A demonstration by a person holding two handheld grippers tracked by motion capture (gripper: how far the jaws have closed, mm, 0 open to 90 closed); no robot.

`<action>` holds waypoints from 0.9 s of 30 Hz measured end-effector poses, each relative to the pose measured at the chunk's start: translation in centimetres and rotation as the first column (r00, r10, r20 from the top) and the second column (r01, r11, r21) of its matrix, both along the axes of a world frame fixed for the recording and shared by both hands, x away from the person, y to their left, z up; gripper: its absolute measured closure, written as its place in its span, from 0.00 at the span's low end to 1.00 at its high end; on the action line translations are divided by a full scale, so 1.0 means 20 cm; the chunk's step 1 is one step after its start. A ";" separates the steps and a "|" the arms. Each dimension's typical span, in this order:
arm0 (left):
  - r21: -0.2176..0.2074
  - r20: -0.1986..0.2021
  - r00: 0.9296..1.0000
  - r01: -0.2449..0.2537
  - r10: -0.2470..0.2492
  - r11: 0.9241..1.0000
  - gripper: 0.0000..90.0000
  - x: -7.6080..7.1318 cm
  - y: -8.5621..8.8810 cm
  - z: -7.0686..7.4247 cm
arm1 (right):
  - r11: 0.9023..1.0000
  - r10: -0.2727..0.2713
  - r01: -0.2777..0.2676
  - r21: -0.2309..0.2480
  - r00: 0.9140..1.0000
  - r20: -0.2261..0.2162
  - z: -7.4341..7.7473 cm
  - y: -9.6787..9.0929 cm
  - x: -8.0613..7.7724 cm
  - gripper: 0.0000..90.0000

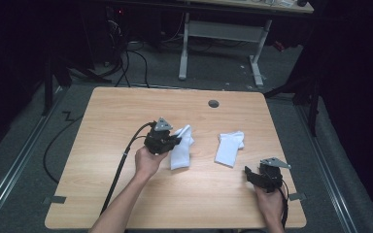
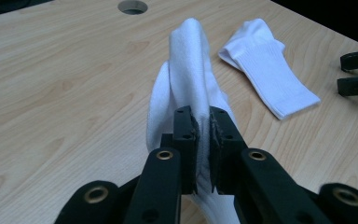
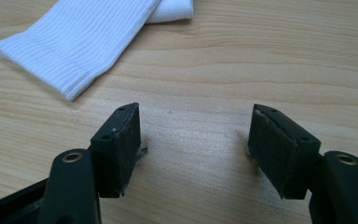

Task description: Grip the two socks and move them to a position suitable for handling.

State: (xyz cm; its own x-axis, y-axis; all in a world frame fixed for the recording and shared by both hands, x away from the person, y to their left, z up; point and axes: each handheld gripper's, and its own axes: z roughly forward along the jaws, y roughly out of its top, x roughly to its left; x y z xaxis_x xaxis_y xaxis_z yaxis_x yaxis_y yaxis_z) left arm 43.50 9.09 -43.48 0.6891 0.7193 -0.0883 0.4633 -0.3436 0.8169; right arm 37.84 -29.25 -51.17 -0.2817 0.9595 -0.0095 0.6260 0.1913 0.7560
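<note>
On the wooden table the left gripper is clenched on one white sock, lifting it lengthwise ahead, while the folded sock lies just beyond the gaping, empty right gripper.

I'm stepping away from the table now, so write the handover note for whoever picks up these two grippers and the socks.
Left gripper: shut on the left sock, pinching a fold of it so it rises off the table.
Right gripper: open, holding nothing, near the table's right front corner.
Right sock: lies flat, untouched, apart from the other.
Done: one sock gripped.
Left: probably bring the socks together; the right one is not yet picked up.
</note>
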 end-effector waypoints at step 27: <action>-0.066 -0.049 0.998 -0.038 0.035 0.997 0.91 0.02 -0.06 -0.13 | 1.000 0.023 -0.023 -0.002 1.000 0.005 0.00 0.01 0.00 0.43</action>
